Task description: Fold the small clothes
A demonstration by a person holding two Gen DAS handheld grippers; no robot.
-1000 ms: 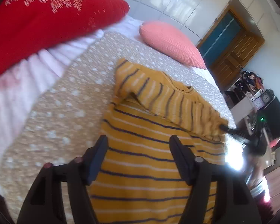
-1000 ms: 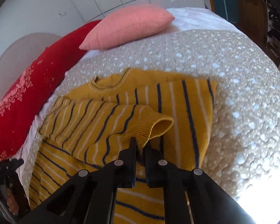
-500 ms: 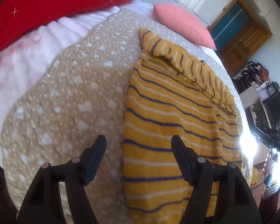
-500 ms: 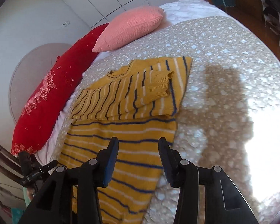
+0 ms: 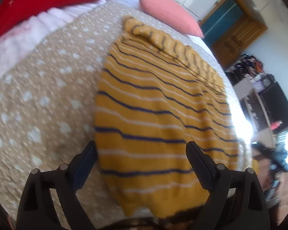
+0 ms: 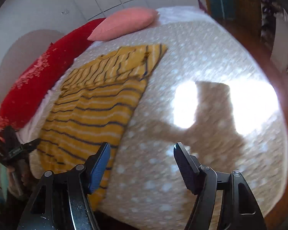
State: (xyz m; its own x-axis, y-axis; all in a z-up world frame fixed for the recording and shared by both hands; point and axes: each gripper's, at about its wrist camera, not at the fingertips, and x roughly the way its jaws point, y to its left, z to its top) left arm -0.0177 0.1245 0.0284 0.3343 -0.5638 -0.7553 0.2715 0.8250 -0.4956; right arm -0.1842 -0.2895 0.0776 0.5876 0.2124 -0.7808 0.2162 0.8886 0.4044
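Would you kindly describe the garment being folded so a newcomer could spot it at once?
On the bed's beige white-spotted quilt, below the pink pillow and beside the long red pillow, lies a sweater. It is the only mustard-yellow item, with navy and white stripes and its sleeves folded across the chest.

no text or labels can be read

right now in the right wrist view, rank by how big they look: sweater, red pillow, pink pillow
1. sweater
2. red pillow
3. pink pillow, though it lies farthest from the camera, so its true size is unsure.
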